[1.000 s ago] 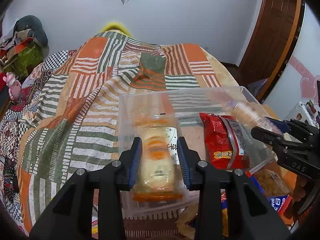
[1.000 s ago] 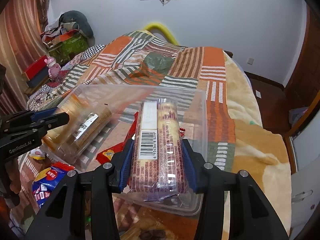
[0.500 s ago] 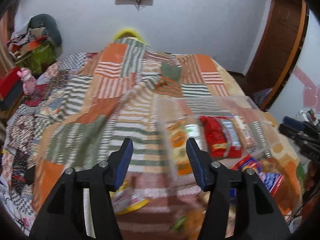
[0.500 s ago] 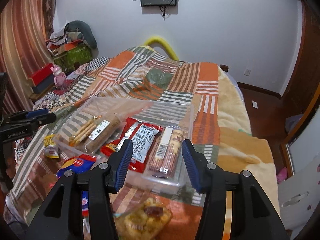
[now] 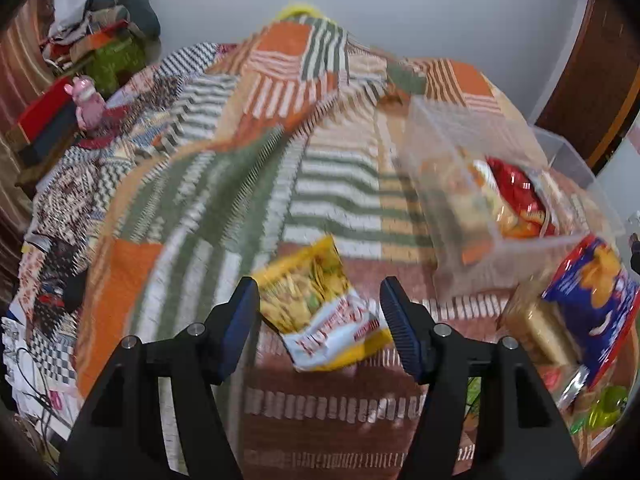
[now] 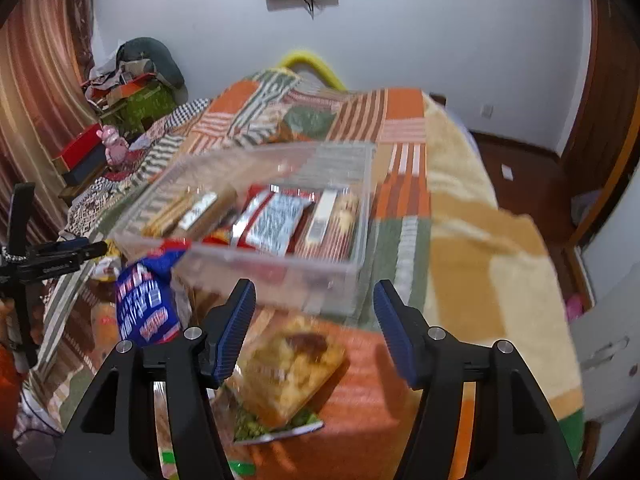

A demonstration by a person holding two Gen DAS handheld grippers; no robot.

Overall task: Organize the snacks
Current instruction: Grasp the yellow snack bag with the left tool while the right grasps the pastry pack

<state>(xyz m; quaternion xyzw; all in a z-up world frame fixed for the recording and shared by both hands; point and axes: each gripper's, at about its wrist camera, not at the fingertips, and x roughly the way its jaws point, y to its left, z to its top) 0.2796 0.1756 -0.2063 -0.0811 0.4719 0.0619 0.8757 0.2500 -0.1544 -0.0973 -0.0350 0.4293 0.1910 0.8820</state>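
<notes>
Clearly, the left gripper (image 5: 320, 310) is spread wide, its fingers (image 5: 240, 322) flanking a yellow bag (image 5: 320, 314) lying on the bed (image 5: 224, 184); only this view shows that bag whole. The right gripper (image 6: 314, 326), also wide, frames a clear pastry pack (image 6: 290, 368). Beyond, the bin (image 6: 360, 216) holds snacks, with a blue bag (image 6: 146, 306) near its left corner.

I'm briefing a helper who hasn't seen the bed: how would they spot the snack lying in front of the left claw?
On the patchwork quilt, look left of the clear plastic bin. The yellow snack bag lies flat between the open left claw pads. Unlike the blue chip bag beside the bin, it is yellow with a white end.
</notes>
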